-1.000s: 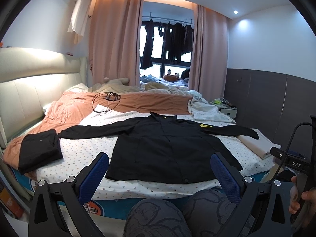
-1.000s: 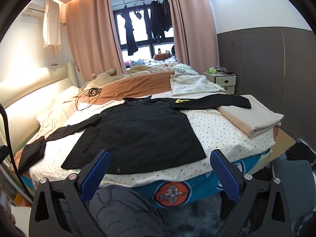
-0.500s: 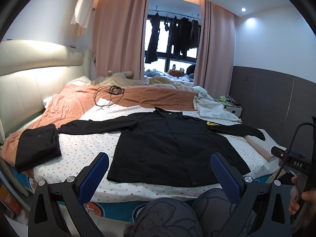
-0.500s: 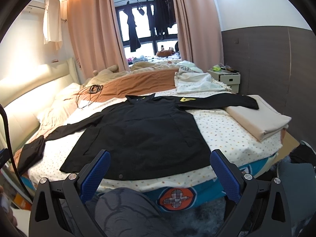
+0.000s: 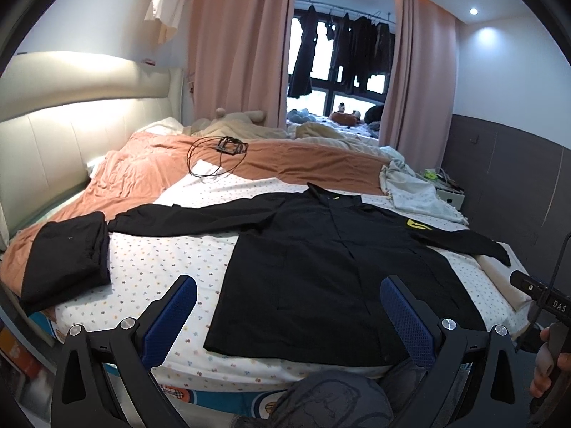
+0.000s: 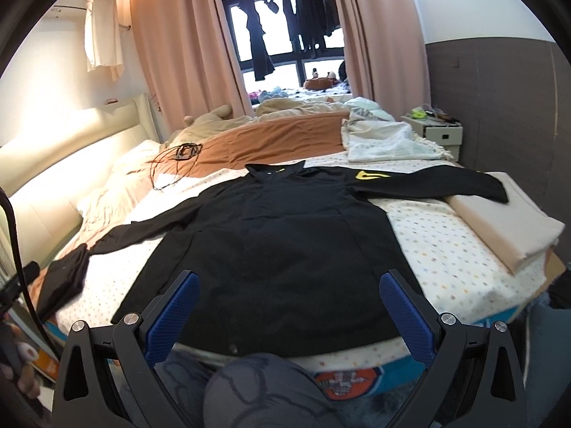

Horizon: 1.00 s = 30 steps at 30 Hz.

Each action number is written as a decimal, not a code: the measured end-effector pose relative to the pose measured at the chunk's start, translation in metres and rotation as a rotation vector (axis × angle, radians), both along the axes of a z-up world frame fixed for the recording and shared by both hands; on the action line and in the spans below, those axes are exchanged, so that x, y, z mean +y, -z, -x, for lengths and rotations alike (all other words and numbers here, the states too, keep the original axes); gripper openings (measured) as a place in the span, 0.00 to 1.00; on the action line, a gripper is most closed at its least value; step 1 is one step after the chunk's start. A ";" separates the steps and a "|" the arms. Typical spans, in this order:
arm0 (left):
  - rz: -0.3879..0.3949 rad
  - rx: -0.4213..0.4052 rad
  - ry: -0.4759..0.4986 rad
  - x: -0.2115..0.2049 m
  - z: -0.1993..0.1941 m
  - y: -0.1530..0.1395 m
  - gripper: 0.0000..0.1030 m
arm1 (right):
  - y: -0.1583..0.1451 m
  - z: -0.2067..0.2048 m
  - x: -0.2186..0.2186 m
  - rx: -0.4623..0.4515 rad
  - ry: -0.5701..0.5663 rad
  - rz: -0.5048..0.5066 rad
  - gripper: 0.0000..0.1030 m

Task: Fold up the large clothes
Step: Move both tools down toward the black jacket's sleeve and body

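Observation:
A black long-sleeved jacket (image 5: 328, 260) with a yellow shoulder patch lies spread flat on the dotted bed sheet (image 5: 167, 256), collar away from me, both sleeves stretched out. It also shows in the right wrist view (image 6: 285, 242). My left gripper (image 5: 288, 312) is open and empty, held above the jacket's near hem at the bed's front edge. My right gripper (image 6: 287, 308) is open and empty, also over the near hem.
A folded black garment (image 5: 66, 253) lies at the bed's left edge. A folded beige cloth (image 6: 510, 221) lies at the right edge under the jacket's sleeve end. A black cable (image 5: 217, 157) lies on the orange blanket. My knees (image 6: 257, 388) are at the bed's front.
Both grippers have moved forward and up towards the bed, so the jacket looks larger and closer. Both stay open. The jacket has not moved.

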<state>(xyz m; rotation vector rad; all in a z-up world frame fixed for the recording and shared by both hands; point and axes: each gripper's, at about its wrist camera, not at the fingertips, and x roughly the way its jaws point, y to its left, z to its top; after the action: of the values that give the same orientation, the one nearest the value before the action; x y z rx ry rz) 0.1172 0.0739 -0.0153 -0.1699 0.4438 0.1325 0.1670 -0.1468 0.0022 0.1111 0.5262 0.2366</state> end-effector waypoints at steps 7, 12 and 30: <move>-0.011 0.071 -0.030 0.024 -0.056 0.012 1.00 | 0.002 -0.066 0.030 0.039 -0.043 -0.010 0.99; 0.016 0.127 -0.059 0.052 -0.096 0.025 1.00 | 0.007 -0.106 0.056 0.069 -0.078 -0.018 0.99; 0.145 0.245 -0.218 0.174 -0.195 0.060 0.79 | 0.033 -0.252 0.170 0.177 -0.223 -0.131 0.89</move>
<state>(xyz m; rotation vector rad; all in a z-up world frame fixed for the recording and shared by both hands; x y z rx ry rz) 0.3125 0.2483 -0.0755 -0.3466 0.6790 0.3380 0.4185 0.0234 -0.0308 0.2022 0.7006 0.4824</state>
